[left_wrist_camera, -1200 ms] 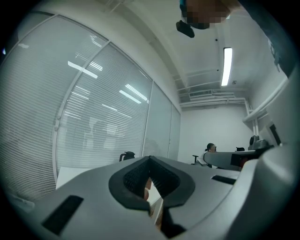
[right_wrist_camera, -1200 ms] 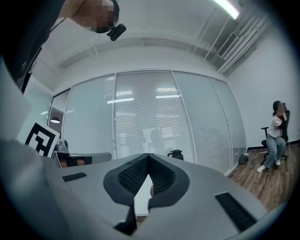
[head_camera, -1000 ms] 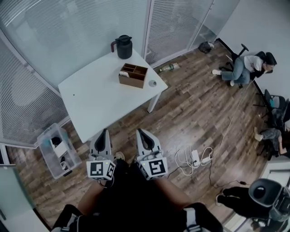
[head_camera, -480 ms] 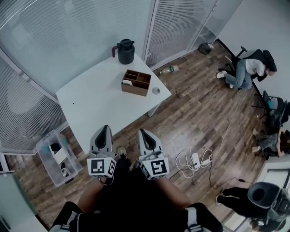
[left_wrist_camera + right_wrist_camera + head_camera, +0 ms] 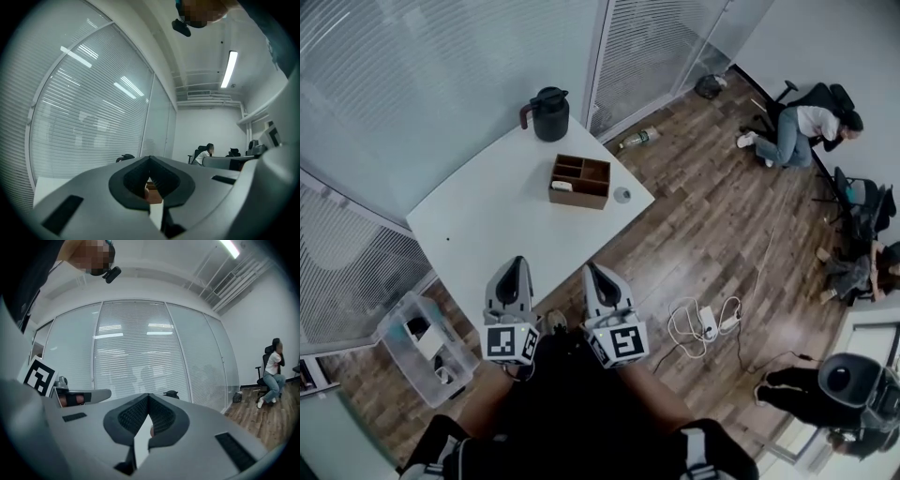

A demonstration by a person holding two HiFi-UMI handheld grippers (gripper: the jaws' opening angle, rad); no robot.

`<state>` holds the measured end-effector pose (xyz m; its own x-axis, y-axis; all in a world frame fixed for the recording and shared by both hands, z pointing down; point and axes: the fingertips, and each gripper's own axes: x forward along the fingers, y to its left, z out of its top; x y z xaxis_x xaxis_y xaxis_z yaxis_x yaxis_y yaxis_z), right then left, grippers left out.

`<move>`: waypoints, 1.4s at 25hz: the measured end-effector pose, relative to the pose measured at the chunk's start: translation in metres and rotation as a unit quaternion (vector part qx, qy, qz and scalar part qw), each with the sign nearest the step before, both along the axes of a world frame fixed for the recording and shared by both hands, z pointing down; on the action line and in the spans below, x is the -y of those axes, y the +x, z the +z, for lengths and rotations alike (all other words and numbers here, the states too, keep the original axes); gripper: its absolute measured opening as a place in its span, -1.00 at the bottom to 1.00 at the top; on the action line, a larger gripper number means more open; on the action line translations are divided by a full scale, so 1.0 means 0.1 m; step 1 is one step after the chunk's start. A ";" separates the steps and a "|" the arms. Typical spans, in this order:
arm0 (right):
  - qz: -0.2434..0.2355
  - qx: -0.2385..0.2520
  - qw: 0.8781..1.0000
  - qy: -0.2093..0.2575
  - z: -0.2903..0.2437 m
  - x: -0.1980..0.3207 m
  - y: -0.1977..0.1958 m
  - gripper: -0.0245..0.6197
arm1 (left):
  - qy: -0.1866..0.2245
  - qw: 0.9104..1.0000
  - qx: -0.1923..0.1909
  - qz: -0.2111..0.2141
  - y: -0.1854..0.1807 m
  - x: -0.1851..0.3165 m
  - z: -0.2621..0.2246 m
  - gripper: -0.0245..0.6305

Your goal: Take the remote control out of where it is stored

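Observation:
A brown wooden box (image 5: 579,181) with open compartments stands near the far right corner of the white table (image 5: 487,220). A small pale object (image 5: 563,186), possibly the remote control, lies in its left compartment. My left gripper (image 5: 517,265) and right gripper (image 5: 592,271) are side by side at the table's near edge, pointing level toward the box and well short of it. Both are shut and hold nothing. In the left gripper view the jaws (image 5: 150,159) meet, and the box (image 5: 153,193) shows through the notch below them. In the right gripper view the jaws (image 5: 148,397) are closed too.
A black jug (image 5: 548,113) stands at the table's far corner, and a small round thing (image 5: 622,195) lies right of the box. On the floor are a clear plastic crate (image 5: 427,342), a power strip with cables (image 5: 703,323) and a bottle (image 5: 637,139). A seated person (image 5: 797,131) is at the far right.
The table and the box have drawn nearer to both grippers in the head view. The grippers keep their side-by-side pose and stay shut.

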<state>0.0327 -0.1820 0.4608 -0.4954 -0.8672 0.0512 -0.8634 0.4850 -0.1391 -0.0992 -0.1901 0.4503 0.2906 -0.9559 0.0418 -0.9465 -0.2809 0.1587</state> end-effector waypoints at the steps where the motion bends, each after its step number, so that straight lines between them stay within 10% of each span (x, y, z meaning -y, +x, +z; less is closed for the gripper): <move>1: 0.002 0.000 1.000 -0.002 0.01 0.05 -0.01 -0.92 | -0.003 1.000 -0.002 0.003 0.00 0.04 0.01 -0.92; 23: -0.045 -0.016 0.997 -0.054 0.83 1.79 -0.07 -0.92 | -0.054 0.998 -0.028 -0.030 0.10 1.45 0.63 -0.92; 35: -0.157 -0.163 0.970 -0.088 1.78 2.45 -0.46 -0.50 | -0.080 0.995 -0.033 -0.057 -0.01 1.78 1.20 -0.92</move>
<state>-0.0133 -0.4274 0.6391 -0.6657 -0.6407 0.3826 -0.6896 0.7241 0.0128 -0.1004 -0.3682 0.5705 0.1881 -0.9656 0.1795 -0.9566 -0.1388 0.2562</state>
